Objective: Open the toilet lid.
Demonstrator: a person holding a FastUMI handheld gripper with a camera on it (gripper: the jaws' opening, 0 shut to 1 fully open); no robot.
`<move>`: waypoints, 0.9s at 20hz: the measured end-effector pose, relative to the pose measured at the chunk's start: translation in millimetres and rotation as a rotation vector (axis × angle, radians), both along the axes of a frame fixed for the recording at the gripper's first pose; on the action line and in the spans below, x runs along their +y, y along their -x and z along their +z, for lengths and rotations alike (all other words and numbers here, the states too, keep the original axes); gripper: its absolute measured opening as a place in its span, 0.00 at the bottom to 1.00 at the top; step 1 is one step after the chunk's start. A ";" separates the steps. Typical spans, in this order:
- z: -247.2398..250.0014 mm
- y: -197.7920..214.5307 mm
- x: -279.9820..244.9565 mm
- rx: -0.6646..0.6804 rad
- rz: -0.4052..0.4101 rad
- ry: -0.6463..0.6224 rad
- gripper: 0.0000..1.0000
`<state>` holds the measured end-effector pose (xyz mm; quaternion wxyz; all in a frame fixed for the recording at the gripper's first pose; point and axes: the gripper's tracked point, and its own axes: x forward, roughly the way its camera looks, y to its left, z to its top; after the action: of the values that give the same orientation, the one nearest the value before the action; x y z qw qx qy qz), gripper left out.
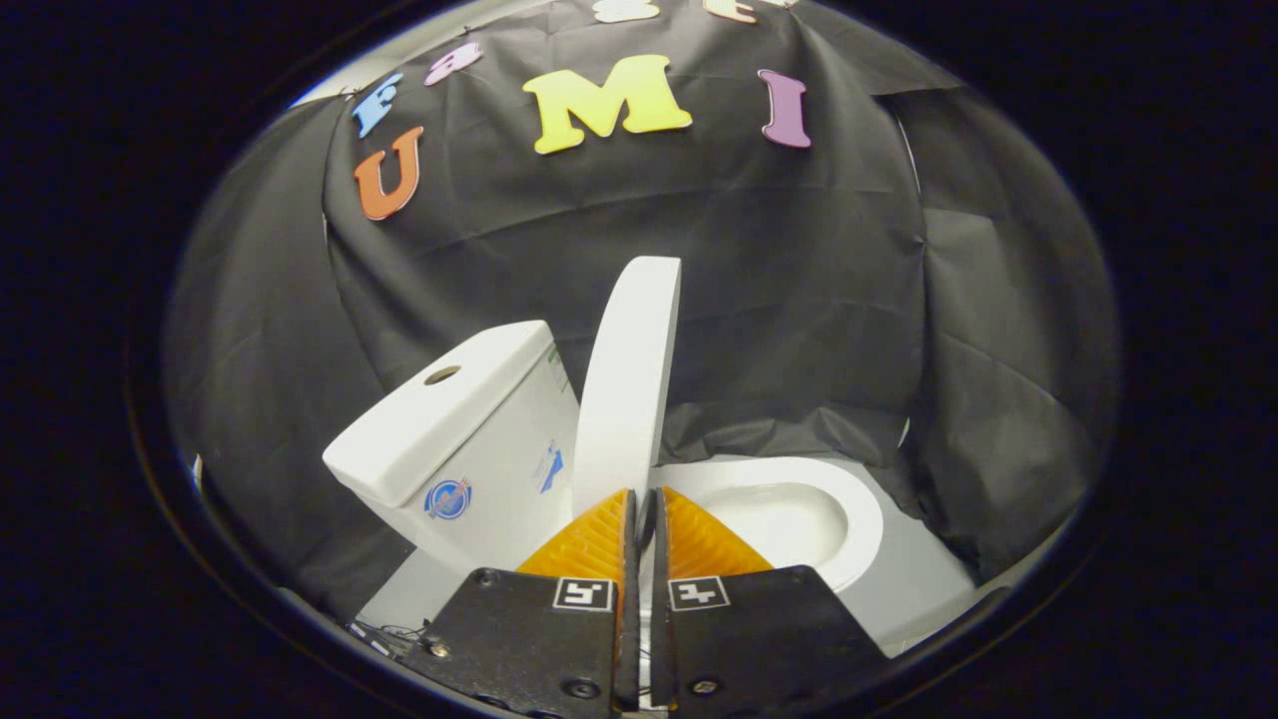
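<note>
The white toilet lid [631, 379] stands raised and nearly upright, seen edge-on, with its top leaning slightly away from the tank [449, 429]. To its right lie the open white seat ring and bowl [799, 514]. My gripper [644, 496] is low, just in front of the lid's lower end, by the hinge. Its two fingers are pressed almost together with only a thin slit between them. Nothing shows between the fingers, and I cannot tell whether their tips touch the lid.
The tank has a round hole in its top [441, 375] and stickers on its side. Black cloth [799, 330] drapes the wall behind and around the toilet. A pale floor [919, 589] shows to the right of the bowl.
</note>
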<state>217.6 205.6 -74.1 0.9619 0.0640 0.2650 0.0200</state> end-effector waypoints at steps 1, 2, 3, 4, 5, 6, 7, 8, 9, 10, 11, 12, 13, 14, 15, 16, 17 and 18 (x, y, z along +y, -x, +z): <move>0.6 -0.1 1.2 0.004 0.003 -0.006 0.07; 1.2 -0.5 3.6 0.007 0.007 -0.009 0.07; 2.7 -1.7 8.2 0.005 0.016 -0.002 0.07; 3.9 -2.4 13.4 0.000 0.027 0.007 0.07; 3.9 -4.8 21.6 -0.004 0.037 0.015 0.07; 4.3 -5.2 28.4 -0.006 0.045 0.025 0.07; 4.4 -5.6 33.5 -0.010 0.056 0.038 0.07; 5.7 -6.8 39.3 -0.013 0.067 0.050 0.07; 5.7 -7.4 45.0 -0.015 0.078 0.057 0.07; 5.8 -8.0 49.9 -0.017 0.084 0.059 0.07; 6.2 -8.3 54.6 -0.017 0.088 0.059 0.07; 6.9 -9.3 58.8 -0.016 0.094 0.060 0.07; 6.3 -9.6 64.6 -0.015 0.102 0.062 0.07; 6.2 -10.3 70.2 -0.015 0.111 0.067 0.07; 5.4 -10.5 75.3 -0.014 0.121 0.073 0.07; 5.0 -10.6 80.7 -0.015 0.132 0.081 0.07; 4.9 -11.3 85.4 -0.016 0.141 0.086 0.07; 5.0 -12.8 90.1 -0.015 0.149 0.088 0.08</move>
<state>230.4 295.8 -69.1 0.9616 0.0019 0.2625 0.0804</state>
